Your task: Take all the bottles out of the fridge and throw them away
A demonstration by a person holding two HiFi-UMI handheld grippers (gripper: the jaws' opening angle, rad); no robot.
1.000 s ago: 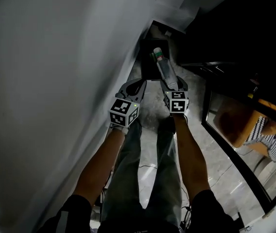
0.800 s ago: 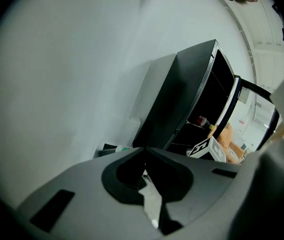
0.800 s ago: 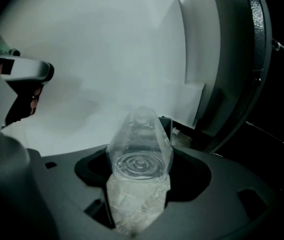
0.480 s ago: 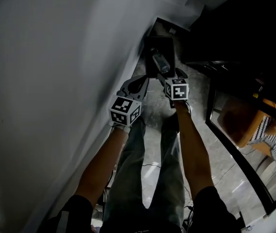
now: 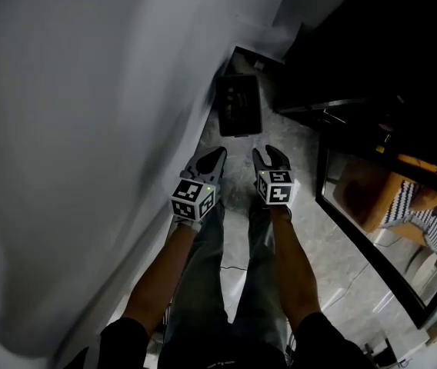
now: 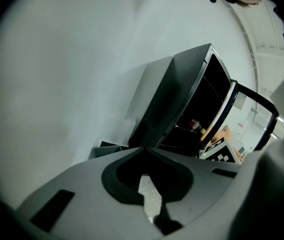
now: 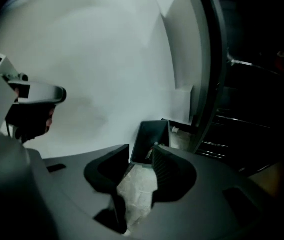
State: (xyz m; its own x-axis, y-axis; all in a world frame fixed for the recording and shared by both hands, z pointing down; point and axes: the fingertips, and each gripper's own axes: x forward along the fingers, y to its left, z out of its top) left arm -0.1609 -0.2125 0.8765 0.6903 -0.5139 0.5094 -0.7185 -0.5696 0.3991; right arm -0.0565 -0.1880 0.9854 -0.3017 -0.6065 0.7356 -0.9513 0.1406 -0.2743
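A dark waste bin [image 5: 238, 104] stands on the floor against the white wall. In the right gripper view the bin [image 7: 149, 136] lies just beyond the jaws, and something pale lies inside it, half hidden. My right gripper [image 5: 269, 157] hangs short of the bin. Its jaws are closing with only bare floor between them [image 7: 141, 156]. My left gripper [image 5: 215, 157] is beside it, and its tips meet [image 6: 144, 151] on nothing. The open fridge [image 6: 202, 104] is dark, and a small red-capped item [image 6: 194, 123] shows on a shelf.
The white wall [image 5: 88, 129] runs close along the left. The fridge's glass door [image 5: 357, 214] stands open on the right, above the marble floor [image 5: 311, 237]. My legs fill the floor below the grippers. A small pale object [image 7: 174, 129] lies behind the bin.
A second ago my right gripper held a bottle over the bin. The bottle then dropped into it, and the gripper is empty. Both grippers have drawn back from the bin.
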